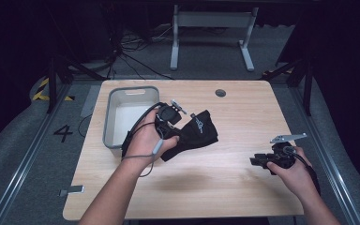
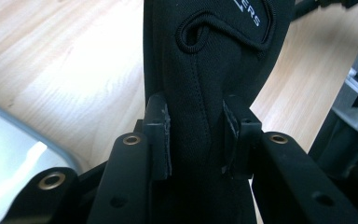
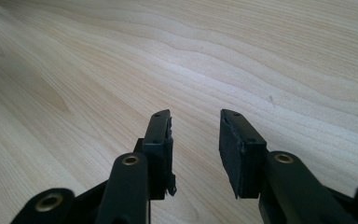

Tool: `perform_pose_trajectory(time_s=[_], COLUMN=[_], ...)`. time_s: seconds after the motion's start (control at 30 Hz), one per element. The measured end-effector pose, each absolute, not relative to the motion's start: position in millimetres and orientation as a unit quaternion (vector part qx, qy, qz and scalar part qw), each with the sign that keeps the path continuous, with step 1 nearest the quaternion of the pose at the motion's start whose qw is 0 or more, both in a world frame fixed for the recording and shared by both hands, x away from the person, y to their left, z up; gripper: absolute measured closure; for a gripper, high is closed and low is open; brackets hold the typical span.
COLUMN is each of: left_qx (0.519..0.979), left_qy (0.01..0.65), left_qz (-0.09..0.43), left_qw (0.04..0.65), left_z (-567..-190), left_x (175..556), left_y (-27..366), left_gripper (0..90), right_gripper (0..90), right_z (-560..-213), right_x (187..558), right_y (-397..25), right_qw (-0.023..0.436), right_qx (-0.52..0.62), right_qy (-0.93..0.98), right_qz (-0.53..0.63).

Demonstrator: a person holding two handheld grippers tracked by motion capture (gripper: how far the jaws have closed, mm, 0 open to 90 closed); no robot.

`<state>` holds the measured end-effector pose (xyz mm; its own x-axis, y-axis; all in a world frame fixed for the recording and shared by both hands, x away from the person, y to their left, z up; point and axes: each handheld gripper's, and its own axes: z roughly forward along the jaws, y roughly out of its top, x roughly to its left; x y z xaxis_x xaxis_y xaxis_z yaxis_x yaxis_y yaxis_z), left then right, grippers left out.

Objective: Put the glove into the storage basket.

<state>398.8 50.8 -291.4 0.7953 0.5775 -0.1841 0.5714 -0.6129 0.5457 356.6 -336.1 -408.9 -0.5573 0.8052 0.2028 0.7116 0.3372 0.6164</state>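
Observation:
A black fabric piece (image 1: 200, 131) with white lettering lies bunched on the wooden table (image 1: 248, 112), just right of a grey bin (image 1: 107, 123). My left gripper (image 1: 174, 129) is shut on it; in the left gripper view the cloth (image 2: 200, 60) runs up between the two pads (image 2: 161, 140) and is pinched there, partly lifted off the wood. My right gripper (image 1: 255, 161) hovers low near the table's right edge, open, with bare wood between its fingers (image 3: 156, 140). A hand covers most of the left gripper in the high view.
The grey bin's pale floor (image 2: 9, 154) shows at the lower left of the left gripper view. A round cable hole (image 1: 220, 93) sits at the table's far middle. A small metal clip (image 1: 71, 191) lies at the near left corner. White desk legs (image 1: 174, 47) stand beyond.

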Motion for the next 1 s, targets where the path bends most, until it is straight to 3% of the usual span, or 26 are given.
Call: perform_pose_trajectory(time_s=[0.5,1.0], left_qx=[0.860,0.800], left_qy=[0.405,0.511], left_qz=[0.043,0.061], left_qw=[0.308,0.310], left_z=[-278,-296], left_x=[440,480], left_y=[100,149], left_gripper=[67.2,67.1], right_gripper=[64.9,64.2], right_z=[-412,-414], right_x=[351,345], right_y=[-343,-350], right_qw=[0.070,0.072], right_qx=[0.475,0.487], right_qy=[0.810,0.804], right_qz=[0.336,0.335])
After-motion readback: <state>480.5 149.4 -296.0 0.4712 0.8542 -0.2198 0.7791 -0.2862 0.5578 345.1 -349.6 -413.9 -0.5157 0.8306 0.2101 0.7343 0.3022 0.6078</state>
